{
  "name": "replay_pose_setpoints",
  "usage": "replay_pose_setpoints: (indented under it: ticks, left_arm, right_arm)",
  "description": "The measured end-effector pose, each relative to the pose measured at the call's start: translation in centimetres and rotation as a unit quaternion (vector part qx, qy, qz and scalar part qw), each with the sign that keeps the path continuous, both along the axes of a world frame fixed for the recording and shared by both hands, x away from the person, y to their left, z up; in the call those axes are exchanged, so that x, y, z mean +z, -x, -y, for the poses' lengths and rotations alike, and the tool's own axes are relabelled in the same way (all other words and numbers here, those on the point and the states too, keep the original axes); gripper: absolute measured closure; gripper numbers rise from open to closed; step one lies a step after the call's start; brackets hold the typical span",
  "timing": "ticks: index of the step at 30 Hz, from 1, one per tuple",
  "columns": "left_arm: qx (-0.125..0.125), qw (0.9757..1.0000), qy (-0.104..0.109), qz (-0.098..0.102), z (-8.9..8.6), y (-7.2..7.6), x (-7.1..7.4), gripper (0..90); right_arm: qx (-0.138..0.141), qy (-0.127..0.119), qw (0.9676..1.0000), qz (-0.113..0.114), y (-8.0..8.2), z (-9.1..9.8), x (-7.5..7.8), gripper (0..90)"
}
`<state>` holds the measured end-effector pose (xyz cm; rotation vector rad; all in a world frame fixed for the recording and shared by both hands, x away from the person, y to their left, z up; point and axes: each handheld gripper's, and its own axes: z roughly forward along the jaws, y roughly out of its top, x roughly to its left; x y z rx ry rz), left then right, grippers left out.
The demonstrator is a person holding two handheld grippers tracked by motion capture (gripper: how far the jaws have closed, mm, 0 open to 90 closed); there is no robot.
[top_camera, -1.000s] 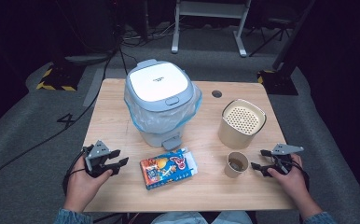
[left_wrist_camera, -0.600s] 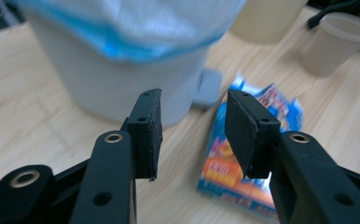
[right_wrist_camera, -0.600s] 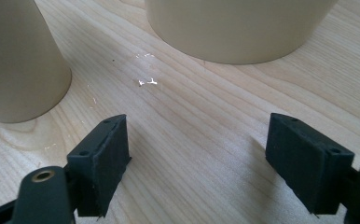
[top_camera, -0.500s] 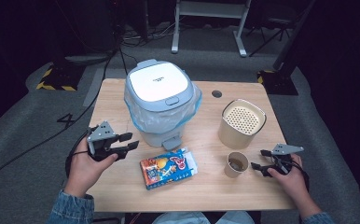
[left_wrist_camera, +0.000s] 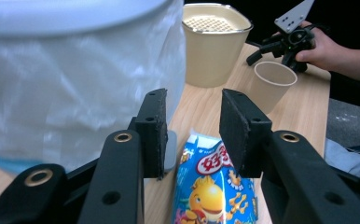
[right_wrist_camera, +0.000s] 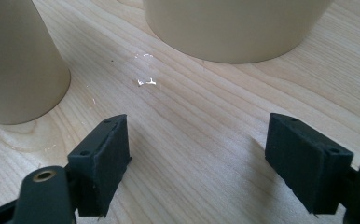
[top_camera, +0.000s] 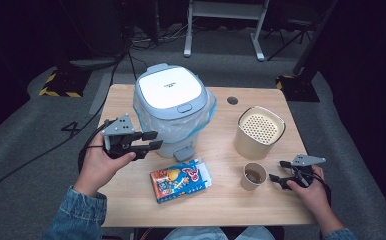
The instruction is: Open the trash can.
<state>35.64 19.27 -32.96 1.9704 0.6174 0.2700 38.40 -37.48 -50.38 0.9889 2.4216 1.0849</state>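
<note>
The left gripper (top_camera: 152,140) hangs in the air just left of the white bin (top_camera: 173,112), at the level of its bag; its jaws have just been closing, with a gap between them and nothing inside. In front of the bin the snack packet (top_camera: 181,180) lies flat on the table (top_camera: 221,210). Right of the packet stands the paper cup (top_camera: 254,176), and just right of the cup the right gripper (top_camera: 276,171) rests low, jaws wide apart and empty
</note>
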Motion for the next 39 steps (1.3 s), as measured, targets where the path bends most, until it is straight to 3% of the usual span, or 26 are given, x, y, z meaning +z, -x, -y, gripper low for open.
replay_pose_setpoints:
  ticks: [2,12,20,29,39]
  left_arm:
    - [-0.004,1.0,-0.004,-0.006,0.4,-0.2,0.7,63.6]
    - [-0.016,0.9992,-0.023,0.029,2.1,-1.7,3.8,78.7]
    - [-0.031,0.9985,-0.016,0.042,3.5,-3.4,5.5,88.5]
    - [-0.047,0.9981,-0.026,0.031,4.7,-5.3,5.8,90.0]
    - [-0.025,0.9986,-0.04,0.024,6.3,-7.5,5.2,90.0]
  right_arm:
    - [-0.001,0.0,1.0,0.0,0.0,0.0,0.0,22.2]
    - [-0.002,0.0,1.0,0.0,0.0,0.0,0.0,22.2]
    - [-0.002,0.0,1.0,0.0,0.0,0.0,0.0,22.2]
    - [-0.002,0.0,1.0,0.0,0.0,0.0,0.0,22.2]
    - [-0.002,0.0,1.0,0.0,0.0,0.0,0.0,22.3]
